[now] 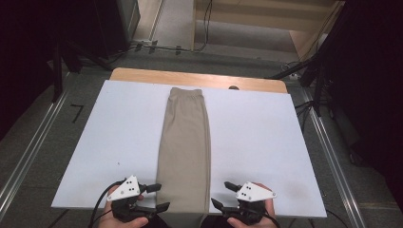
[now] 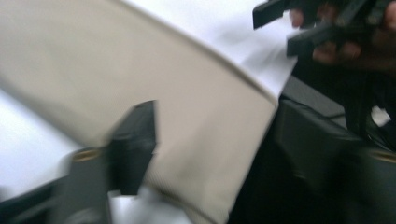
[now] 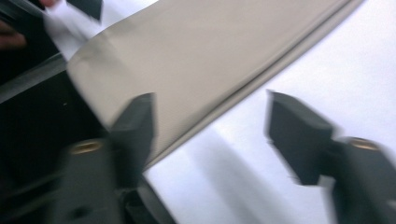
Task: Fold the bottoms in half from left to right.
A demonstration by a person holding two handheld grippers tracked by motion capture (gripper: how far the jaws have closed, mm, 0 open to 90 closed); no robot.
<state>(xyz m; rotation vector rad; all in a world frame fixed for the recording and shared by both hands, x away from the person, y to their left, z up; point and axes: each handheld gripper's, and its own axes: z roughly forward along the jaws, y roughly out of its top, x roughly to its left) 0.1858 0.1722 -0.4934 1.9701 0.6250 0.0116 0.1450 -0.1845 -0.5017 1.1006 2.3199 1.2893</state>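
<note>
Both grippers sit at the near table edge, the left gripper [image 1: 159,197] and right gripper [image 1: 219,194] flanking the beige folded garment [image 1: 184,147], jaws spread wide with no cloth pinched. That garment lies lengthwise down the middle of the white board [image 1: 114,133], its near end hanging over the front edge. A good fold probably needs matched grips on both near corners. Bare board either side leaves room.

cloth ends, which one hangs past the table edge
The near end of the beige cloth, between the left gripper and right gripper, hangs past the white table edge. The far end, with its gathered band, lies flat on the table.
</note>
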